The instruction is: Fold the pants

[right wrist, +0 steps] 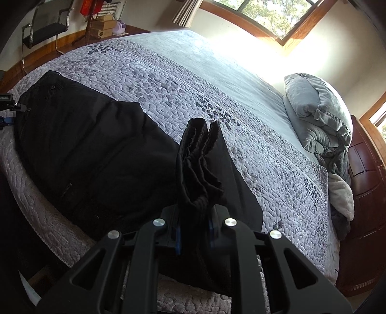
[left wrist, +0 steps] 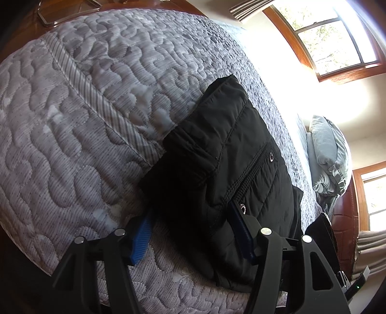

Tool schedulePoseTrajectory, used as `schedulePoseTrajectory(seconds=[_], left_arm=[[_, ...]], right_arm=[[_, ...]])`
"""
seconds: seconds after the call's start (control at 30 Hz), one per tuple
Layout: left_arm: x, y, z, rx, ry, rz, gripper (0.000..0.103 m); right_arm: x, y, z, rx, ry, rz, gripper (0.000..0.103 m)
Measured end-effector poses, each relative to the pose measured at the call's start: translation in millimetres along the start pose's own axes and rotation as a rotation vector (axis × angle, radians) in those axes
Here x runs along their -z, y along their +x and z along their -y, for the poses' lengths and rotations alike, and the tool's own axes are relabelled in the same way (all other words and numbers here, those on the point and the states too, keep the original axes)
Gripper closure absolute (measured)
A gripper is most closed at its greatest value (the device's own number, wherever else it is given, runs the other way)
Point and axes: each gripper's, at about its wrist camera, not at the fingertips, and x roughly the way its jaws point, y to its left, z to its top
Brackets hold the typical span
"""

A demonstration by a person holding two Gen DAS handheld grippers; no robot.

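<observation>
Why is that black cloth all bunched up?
The right tool pinches a crumpled end of the black padded pants, lifted off the grey quilted bedspread; the rest lies flat. Mid-fold, nothing else looks odd.

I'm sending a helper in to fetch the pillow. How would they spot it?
Find the bed under the window. At its headboard end, on the plain grey sheet, lies the pillow: pale grey and plump, above a crumpled blanket.

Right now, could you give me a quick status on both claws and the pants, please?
Right claw shut on bunched pants hem. Left claw astride the waist end of the black pants; grip unclear. Pants on bed quilt, nothing in the way.
</observation>
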Motion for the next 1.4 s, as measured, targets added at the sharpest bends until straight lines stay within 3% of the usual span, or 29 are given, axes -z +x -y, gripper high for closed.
schedulePoseTrajectory(seconds=[0.43, 0.9, 1.4], left_arm=[[-0.9, 3.8, 2.4, -0.005, 0.005, -0.007, 0.041], [-3.4, 5.9, 2.3, 0.003, 0.012, -0.015, 0.041], [-1.9, 4.2, -0.8, 0.013, 0.016, -0.017, 0.041]], right_arm=[[6.6, 21.6, -32.8, -0.008, -0.083, -0.018, 0.089], [24.6, 53.3, -91.0, 0.077, -0.268, -0.044, 0.088], [36.1, 68.9, -119.9, 0.125, -0.383, -0.029, 0.088]])
